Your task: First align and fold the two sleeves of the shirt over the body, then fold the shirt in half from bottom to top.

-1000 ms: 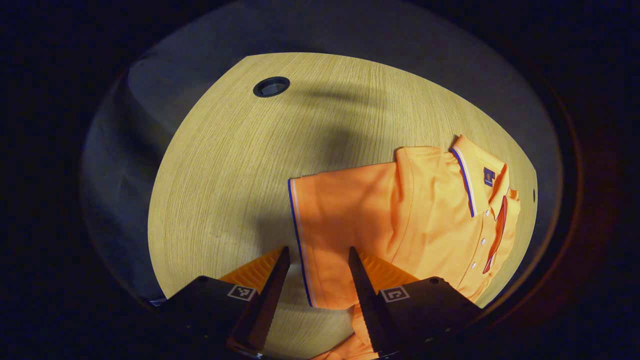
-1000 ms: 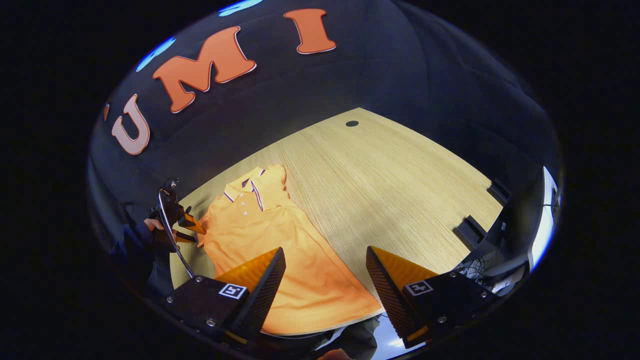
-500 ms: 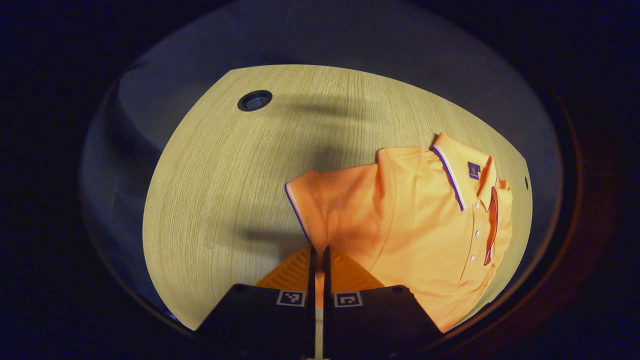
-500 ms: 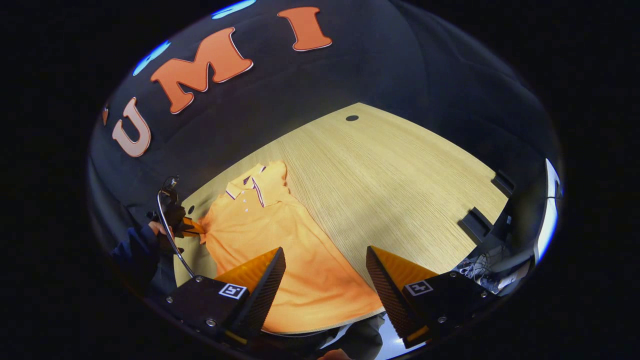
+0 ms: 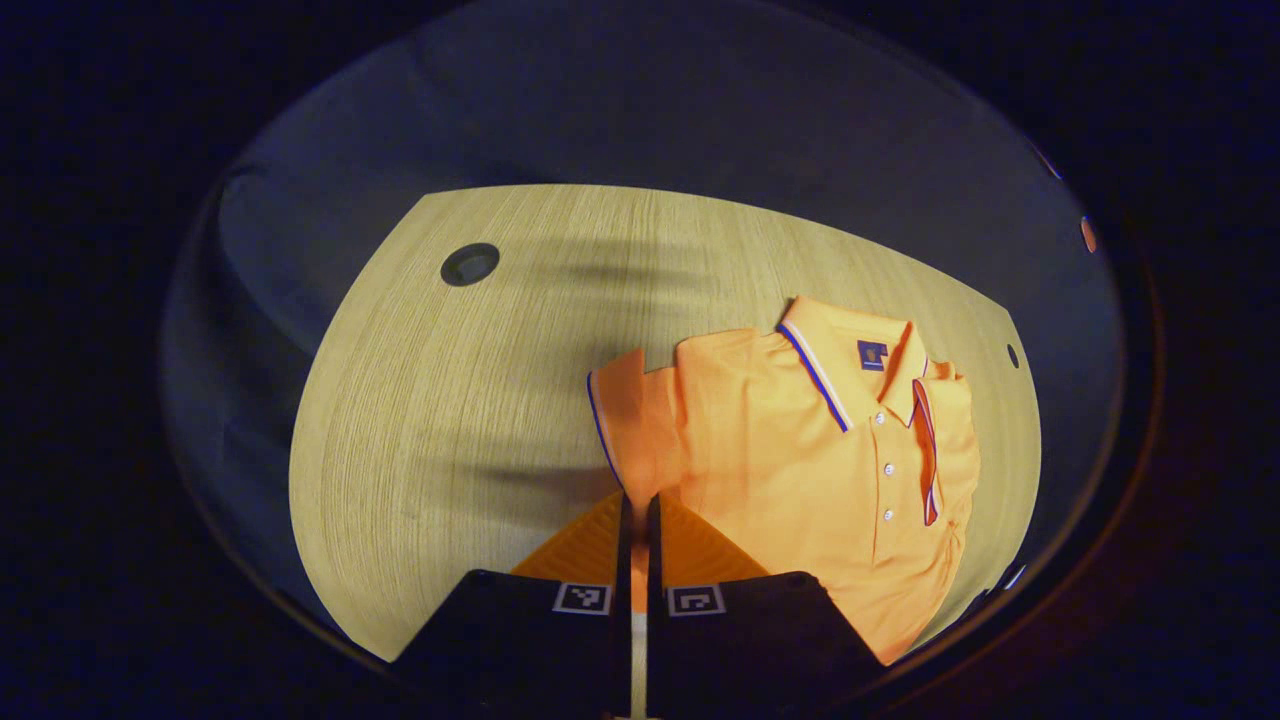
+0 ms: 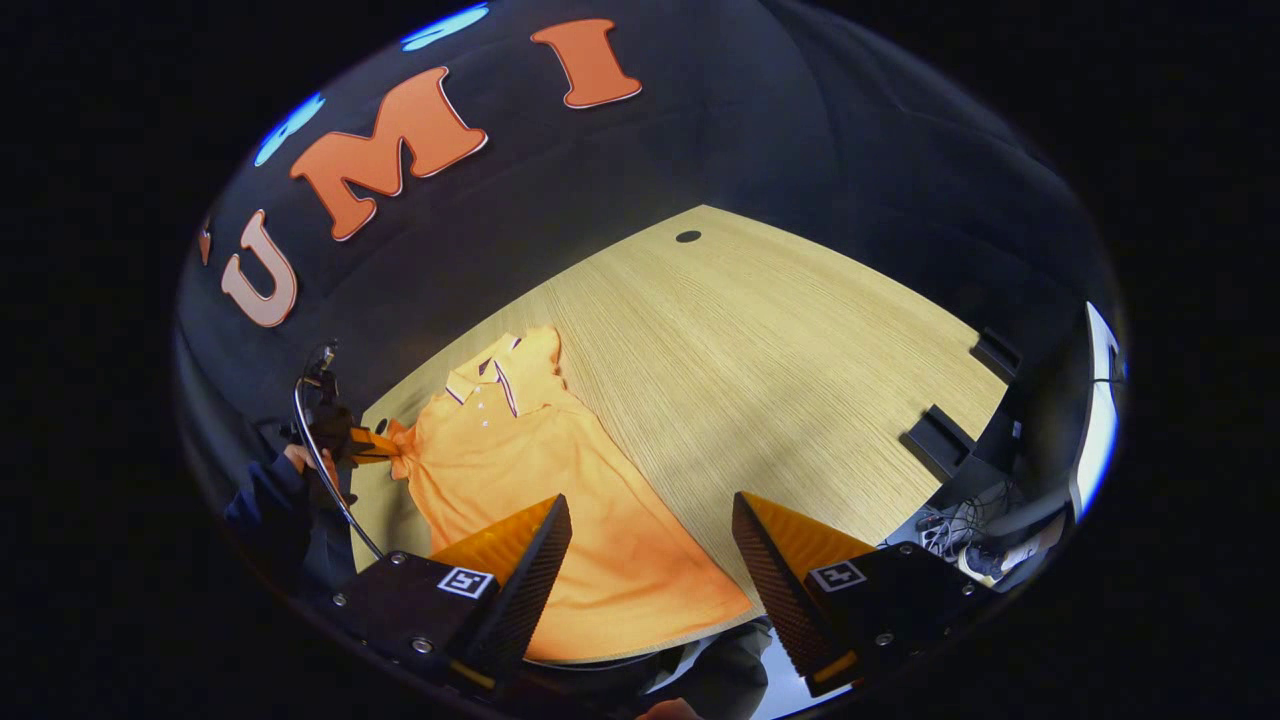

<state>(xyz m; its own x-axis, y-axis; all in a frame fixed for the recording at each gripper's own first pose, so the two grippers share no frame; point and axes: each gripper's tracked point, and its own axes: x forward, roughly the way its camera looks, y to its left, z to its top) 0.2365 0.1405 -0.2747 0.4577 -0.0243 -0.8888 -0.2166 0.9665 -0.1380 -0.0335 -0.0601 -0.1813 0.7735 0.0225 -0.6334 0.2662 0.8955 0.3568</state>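
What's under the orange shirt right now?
The wooden table lies under the shirt; bare wood borders it. The left gripper, shut on the sleeve, lifts it. Anything beneath the body is covered.

Item: shirt (image 5: 800, 450), one. Orange short-sleeved polo; collar (image 5: 835, 365) edged with dark and white stripes, small dark label inside the neck, buttoned placket with pale buttons running down the chest.

Condition: spread face-up on the wooden tabletop, body largely flat with soft wrinkles.

Position, left gripper view: ahead and to the right of the left gripper (image 5: 636, 505), collar at the far end. One sleeve (image 5: 625, 420), with a dark-trimmed cuff, is bunched and drawn directly in front of the closed fingers, which pinch its fabric.

Position, right gripper view: ahead and left of the right gripper (image 6: 650, 545); hem (image 6: 640, 625) nearest, between its spread fingers.
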